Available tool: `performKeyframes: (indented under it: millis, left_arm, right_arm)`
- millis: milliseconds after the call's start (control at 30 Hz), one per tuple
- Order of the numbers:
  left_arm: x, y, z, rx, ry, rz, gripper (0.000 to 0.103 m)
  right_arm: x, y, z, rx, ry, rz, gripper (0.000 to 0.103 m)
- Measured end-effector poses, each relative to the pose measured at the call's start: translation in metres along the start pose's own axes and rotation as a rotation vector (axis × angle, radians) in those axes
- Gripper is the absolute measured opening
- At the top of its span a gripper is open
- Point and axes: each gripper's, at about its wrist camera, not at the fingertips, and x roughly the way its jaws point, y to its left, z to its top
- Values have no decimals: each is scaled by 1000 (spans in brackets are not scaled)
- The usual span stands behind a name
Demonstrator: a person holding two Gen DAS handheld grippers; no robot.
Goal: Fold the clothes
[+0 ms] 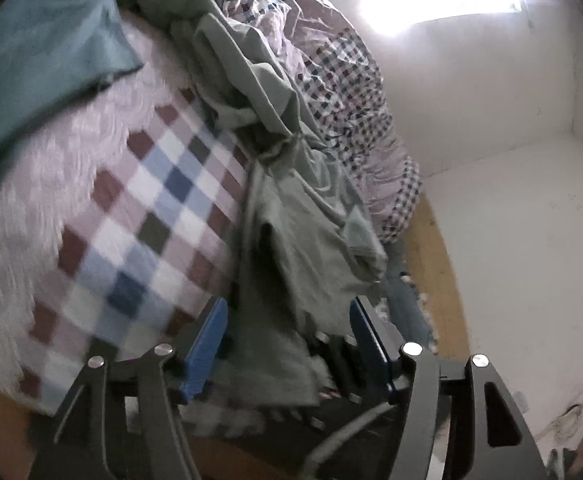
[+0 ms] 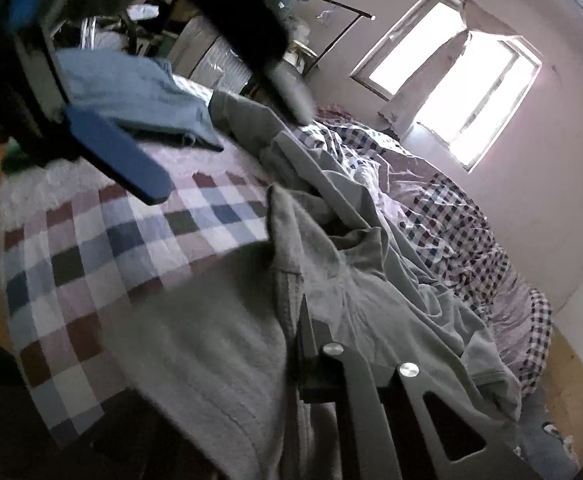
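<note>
Green cloth [image 1: 291, 264] sprawls rumpled along the bed [image 1: 139, 200]. My left gripper [image 1: 287, 340] straddles its hem, fingers apart; my right gripper's [image 2: 303, 320] state I cannot tell, cloth covering it.

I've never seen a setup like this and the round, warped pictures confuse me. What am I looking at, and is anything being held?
No robot here: a person holds a two-finger tool in each hand, with a wide-angle camera on each looking along its fingers. The left camera shows the left gripper, its blue fingers spread open with grey-green clothing lying between them. The right camera shows the same garment draped over the right gripper, hiding its grip. Both views show a bed with a checked blanket, a folded blue garment and a rumpled checked quilt.
</note>
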Motion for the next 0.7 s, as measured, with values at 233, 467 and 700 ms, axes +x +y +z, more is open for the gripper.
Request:
performKeyframes:
  millis: [233,467,700]
  left_arm:
    - [54,-17,49,160,119,41,73]
    - [116,-22,93,210,244,23,73]
    - [171,-17,120,240,302,36,71]
  right_arm:
    - [-18,-21,6,64,-24,63,3]
    - [-37,-33,8,92,-40,107,3]
    - [-57,-46,4,116,-60,127,3]
